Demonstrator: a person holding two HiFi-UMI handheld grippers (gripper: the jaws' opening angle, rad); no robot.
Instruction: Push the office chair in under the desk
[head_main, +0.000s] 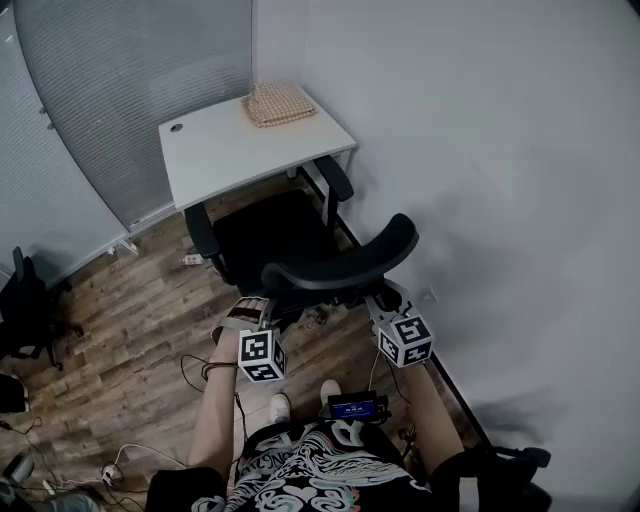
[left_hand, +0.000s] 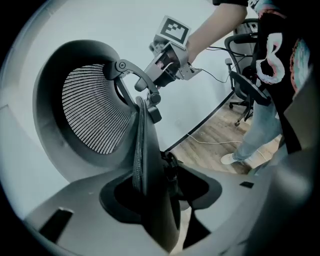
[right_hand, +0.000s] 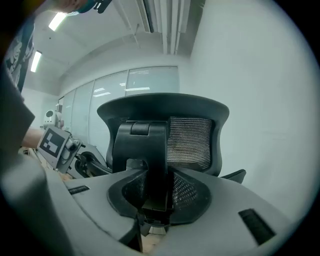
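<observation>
My left gripper (head_main: 250, 305) sits released, its jaws astride the backrest edge of one black, mesh-backed office chair (head_main: 335, 258). My right gripper (head_main: 376, 298) clasps the chair's rear spine. The chair stands at the near edge of one white worktop (head_main: 225, 155), seat mostly out, on a wood floor (head_main: 130, 310) beside a white wall (head_main: 500, 150).
</observation>
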